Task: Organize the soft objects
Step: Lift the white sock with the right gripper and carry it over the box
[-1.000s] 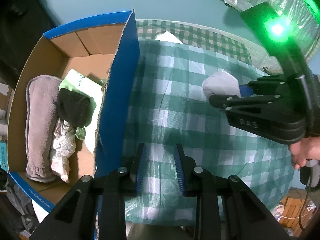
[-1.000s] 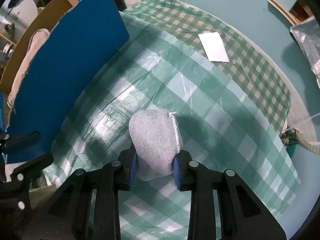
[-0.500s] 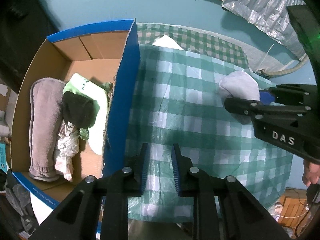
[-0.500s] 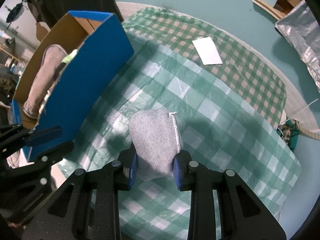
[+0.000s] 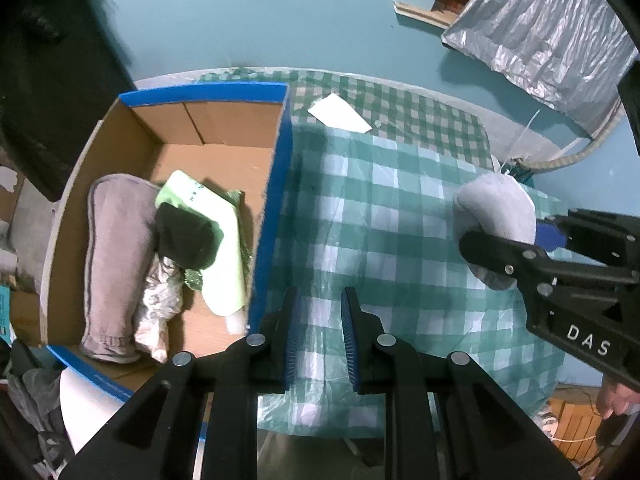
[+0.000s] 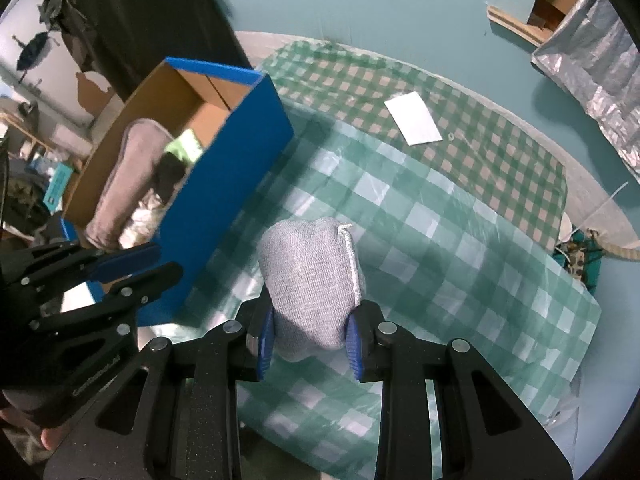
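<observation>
Gripping a grey knitted bundle (image 6: 310,280), probably a rolled sock or cloth, the right gripper (image 6: 310,346) is pinching it low down with both blue pads (image 6: 267,340) pressing into its sides. In the right wrist view the bundle is sitting at the centre of the frame, clear of the green checked tablecloth (image 6: 460,248); in the left wrist view it is showing at the right edge, again between those jaws. It is looking light and thoroughly soft: the knit is bulging above the pads and would likely squash rather than slip, so a hold across its thick middle seems safest, since a grip near the loose white seam could let it unroll.

The left gripper (image 5: 318,342) is carrying nothing, its jaws standing only a narrow gap apart after closing a little just now, with bare tablecloth showing between them.

The blue cardboard box (image 5: 276,200) is occupying the left of the left wrist view, open at the top. Inside, a long grey rolled towel (image 5: 116,264) is lying along its left wall, a pale green package (image 5: 218,240) is resting beside it, a dark bundle (image 5: 186,240) is sitting on that package, and a crumpled white cloth (image 5: 160,304) is lying below them. The upper part of the box floor is looking free, which is probably where the bundle belongs.

A white paper (image 6: 414,118) is lying on the cloth at upper right.
</observation>
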`<state>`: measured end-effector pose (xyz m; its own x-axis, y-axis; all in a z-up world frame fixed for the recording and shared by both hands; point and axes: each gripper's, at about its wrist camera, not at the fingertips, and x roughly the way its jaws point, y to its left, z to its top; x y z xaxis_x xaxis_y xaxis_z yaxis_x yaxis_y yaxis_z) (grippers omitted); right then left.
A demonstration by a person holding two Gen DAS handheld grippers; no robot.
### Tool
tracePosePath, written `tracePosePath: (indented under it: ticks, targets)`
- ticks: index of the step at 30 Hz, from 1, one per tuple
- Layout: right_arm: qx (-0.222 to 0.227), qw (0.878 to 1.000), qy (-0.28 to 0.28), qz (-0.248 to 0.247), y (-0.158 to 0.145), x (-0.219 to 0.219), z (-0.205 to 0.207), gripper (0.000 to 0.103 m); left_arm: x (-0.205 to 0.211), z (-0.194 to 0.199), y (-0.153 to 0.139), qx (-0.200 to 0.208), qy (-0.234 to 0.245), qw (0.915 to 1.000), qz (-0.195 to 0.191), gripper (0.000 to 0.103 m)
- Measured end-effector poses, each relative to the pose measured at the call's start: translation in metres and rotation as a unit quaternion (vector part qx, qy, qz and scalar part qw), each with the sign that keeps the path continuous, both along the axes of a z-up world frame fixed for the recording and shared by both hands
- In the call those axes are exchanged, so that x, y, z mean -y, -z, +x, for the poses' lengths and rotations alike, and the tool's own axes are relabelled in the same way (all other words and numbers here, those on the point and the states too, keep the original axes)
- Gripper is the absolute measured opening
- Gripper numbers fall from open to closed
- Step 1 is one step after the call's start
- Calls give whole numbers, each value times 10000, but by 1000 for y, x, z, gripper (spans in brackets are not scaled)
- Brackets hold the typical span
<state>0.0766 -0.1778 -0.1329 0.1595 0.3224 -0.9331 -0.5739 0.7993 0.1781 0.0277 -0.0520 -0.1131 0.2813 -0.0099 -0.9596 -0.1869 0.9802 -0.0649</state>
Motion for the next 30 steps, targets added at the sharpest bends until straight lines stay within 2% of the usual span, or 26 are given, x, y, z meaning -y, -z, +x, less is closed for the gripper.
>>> tracePosePath:
  ticks: [14, 30]
  targets:
    - [97, 9997, 34, 205, -27, -19, -19, 28, -36, -18, -28, 182, -239, 9994, 145, 20]
    - [173, 9987, -295, 379, -45, -82, -31, 28, -99, -44, -39, 195, -770, 9965, 259, 20]
